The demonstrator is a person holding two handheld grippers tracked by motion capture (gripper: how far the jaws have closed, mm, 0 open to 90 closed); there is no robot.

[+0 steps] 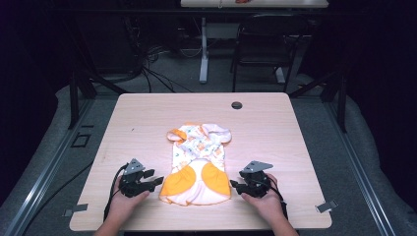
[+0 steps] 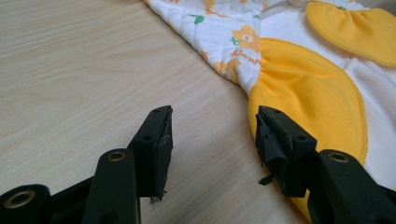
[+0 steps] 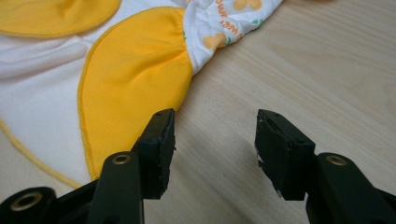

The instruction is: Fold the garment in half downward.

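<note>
Here we hold both claws wide, gripping nothing: left claw (image 1: 158, 180) and right claw (image 1: 234, 185) flank the baby garment (image 1: 199, 164) on the surface (image 1: 275, 142).

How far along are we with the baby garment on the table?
Nothing looks done yet: the baby garment lies spread flat on the table, unfolded. In hand: the left gripper and right gripper sit open at either side of its orange-paneled near end, holding nothing. Left: gripping the cloth and whatever handling follows.

Wooden table (image 1: 147, 123) (pale grain): baby garment (image 1: 199, 164) flat.
</note>
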